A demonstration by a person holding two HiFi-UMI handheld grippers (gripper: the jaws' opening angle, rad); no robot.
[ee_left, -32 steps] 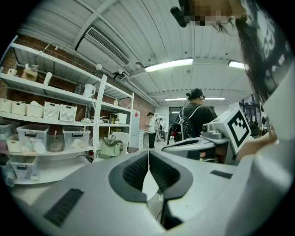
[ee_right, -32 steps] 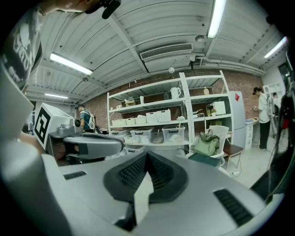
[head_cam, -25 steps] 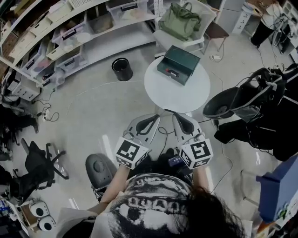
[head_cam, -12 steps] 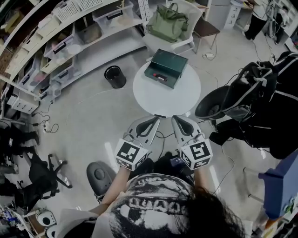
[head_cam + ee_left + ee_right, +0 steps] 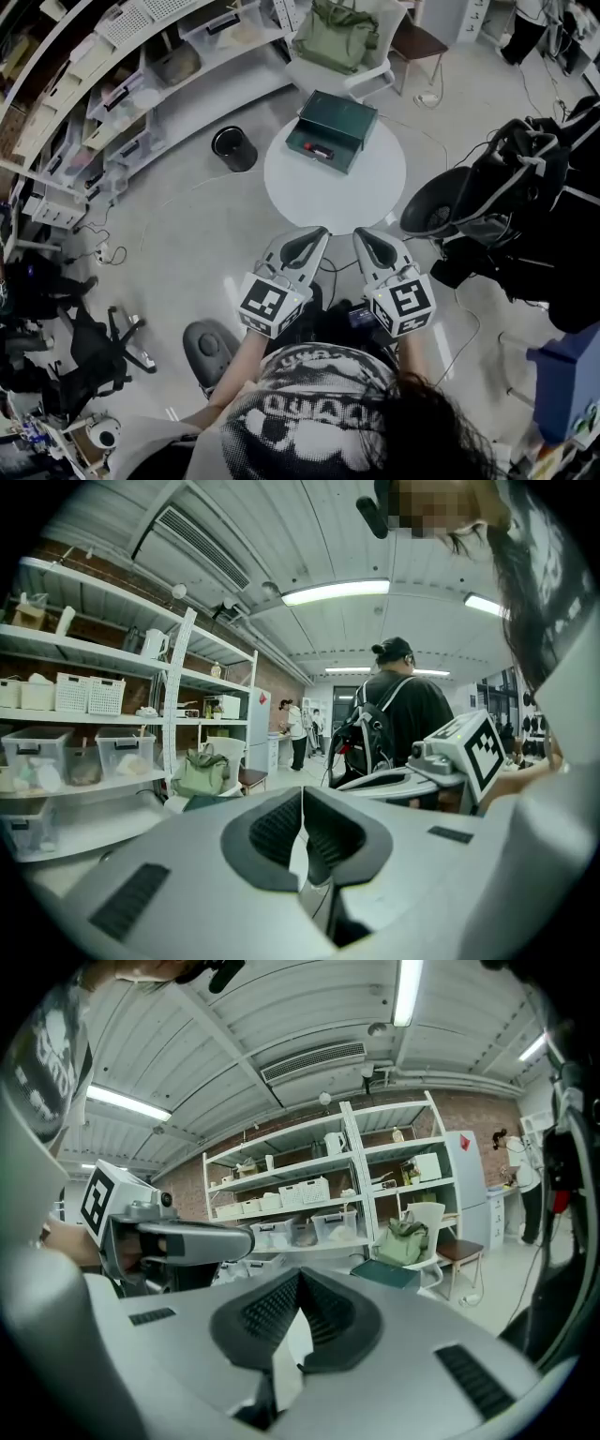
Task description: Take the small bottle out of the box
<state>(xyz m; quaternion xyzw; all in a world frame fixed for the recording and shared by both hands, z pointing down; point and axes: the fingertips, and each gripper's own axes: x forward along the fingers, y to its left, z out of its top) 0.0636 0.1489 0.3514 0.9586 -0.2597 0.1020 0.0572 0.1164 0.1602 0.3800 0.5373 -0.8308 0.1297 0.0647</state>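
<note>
Head view: the left tongs point(image 5: 317, 232) and right tongs point(image 5: 362, 234) hover side by side near the 6 o'clock edge of the round white table point(image 5: 366, 192), both clenched on nothing; the dark green rectangular box point(image 5: 336, 117) sits toward the table's 12 o'clock; a small reddish thing shows on its near side, too small to tell whether it is the bottle. Left gripper view: the ribbed pads point(image 5: 270, 829) meet, empty; the right tongs show at 2 o'clock. Right gripper view: pads pressed together; the box lies at 3 o'clock of them.
</note>
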